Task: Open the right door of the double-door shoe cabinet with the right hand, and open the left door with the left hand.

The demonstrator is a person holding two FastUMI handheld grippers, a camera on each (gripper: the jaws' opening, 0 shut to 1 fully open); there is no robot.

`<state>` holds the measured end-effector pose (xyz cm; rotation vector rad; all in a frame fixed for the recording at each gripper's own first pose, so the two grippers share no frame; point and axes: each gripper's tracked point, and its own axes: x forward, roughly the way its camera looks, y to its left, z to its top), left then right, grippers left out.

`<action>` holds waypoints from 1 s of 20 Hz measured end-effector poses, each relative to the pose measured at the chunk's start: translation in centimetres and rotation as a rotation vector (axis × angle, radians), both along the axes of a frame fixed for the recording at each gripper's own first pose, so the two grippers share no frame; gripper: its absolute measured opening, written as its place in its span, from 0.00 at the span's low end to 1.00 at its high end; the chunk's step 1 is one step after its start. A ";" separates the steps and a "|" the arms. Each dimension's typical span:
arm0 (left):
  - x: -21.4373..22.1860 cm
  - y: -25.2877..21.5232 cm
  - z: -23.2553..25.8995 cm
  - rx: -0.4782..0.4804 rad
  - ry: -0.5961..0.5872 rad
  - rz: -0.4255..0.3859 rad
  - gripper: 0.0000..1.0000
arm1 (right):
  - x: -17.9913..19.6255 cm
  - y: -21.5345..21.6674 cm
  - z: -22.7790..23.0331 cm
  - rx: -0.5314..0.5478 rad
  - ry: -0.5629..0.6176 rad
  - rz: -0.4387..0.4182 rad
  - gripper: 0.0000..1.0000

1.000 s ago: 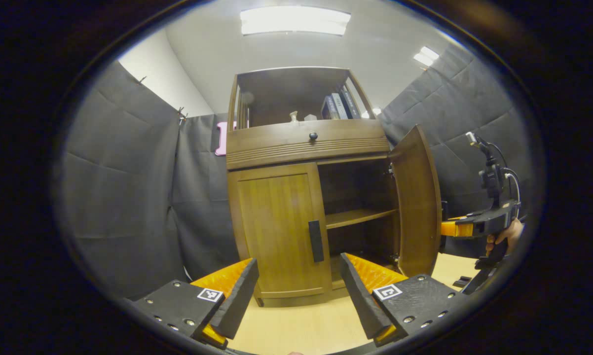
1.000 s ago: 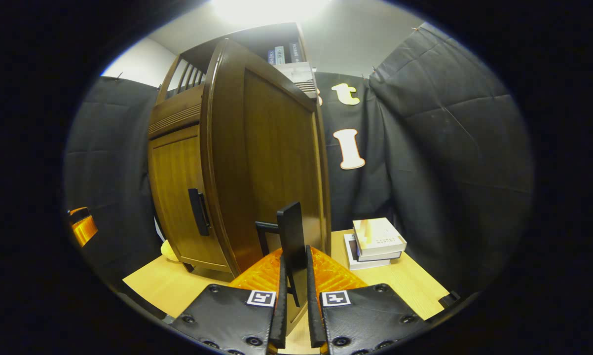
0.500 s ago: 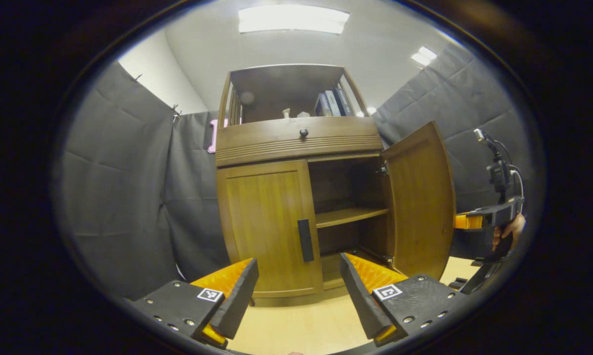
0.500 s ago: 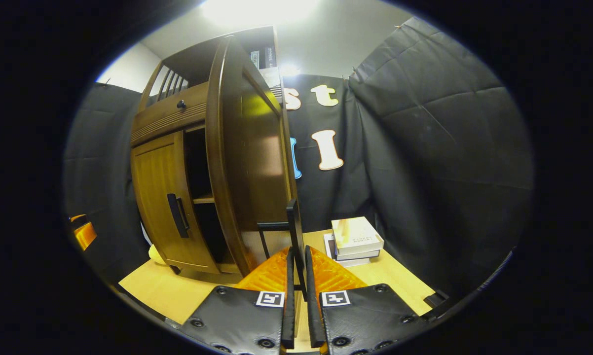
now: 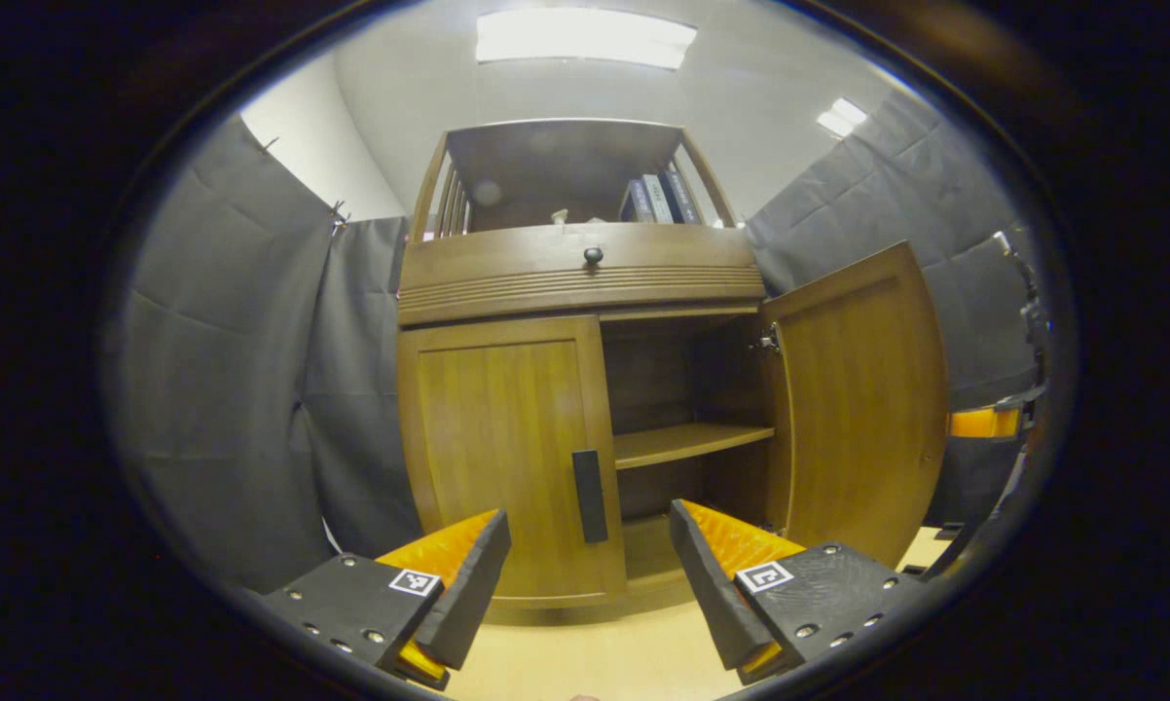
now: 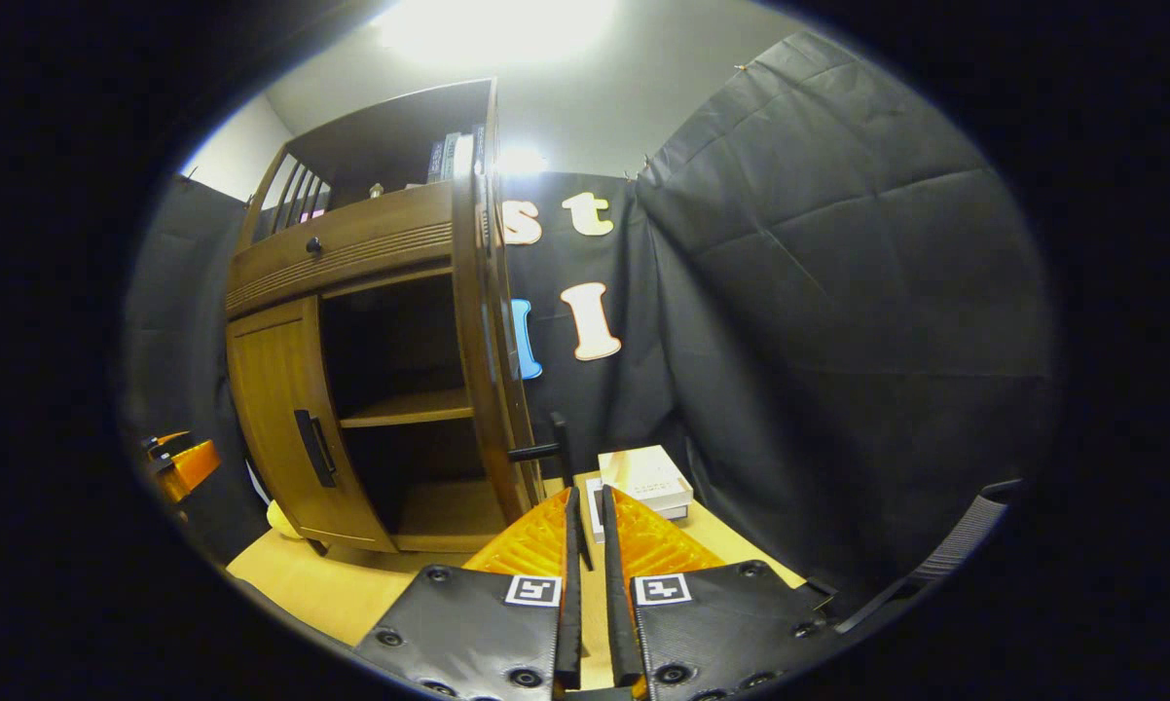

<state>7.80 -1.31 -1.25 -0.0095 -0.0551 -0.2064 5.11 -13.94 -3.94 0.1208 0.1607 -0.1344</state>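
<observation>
- Here, the shoe cabinet (image 5: 585,282) is brown wood with a visible vertical grain, curved at its corners, with ribbed moulding under a drawer that carries one small round dark knob (image 5: 593,255).
- It stands on a pale wooden floor (image 5: 604,652), with the quilted black cloth wall close behind and to both sides.
- The left door (image 5: 507,448) is flush and closed; its flat black bar handle (image 5: 590,495) runs upright along the door's inner edge, long axis vertical.
- The right door (image 5: 862,399) is swung wide on its hinges, its inner face turned toward my left gripper view, baring a dark interior and one level wooden shelf (image 5: 687,443).
- In my right gripper view that door (image 6: 483,331) shows almost edge-on, a tall thin slab, with its black handle (image 6: 556,450) sticking out at the near side.
- My right gripper (image 6: 590,506) has its jaws nearly together on that handle's upright bar, fingers pressing from both sides.
- My left gripper (image 5: 590,545) hangs before the closed left door, jaws spread wide, touching nothing.
- A stack of books (image 6: 643,479) lies flat on the floor just beyond the open door.
</observation>
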 end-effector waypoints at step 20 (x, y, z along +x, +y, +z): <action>4.0 -0.6 -1.5 -0.042 0.048 0.044 0.90 | -9.4 -1.5 -0.4 -0.141 0.012 -0.113 0.97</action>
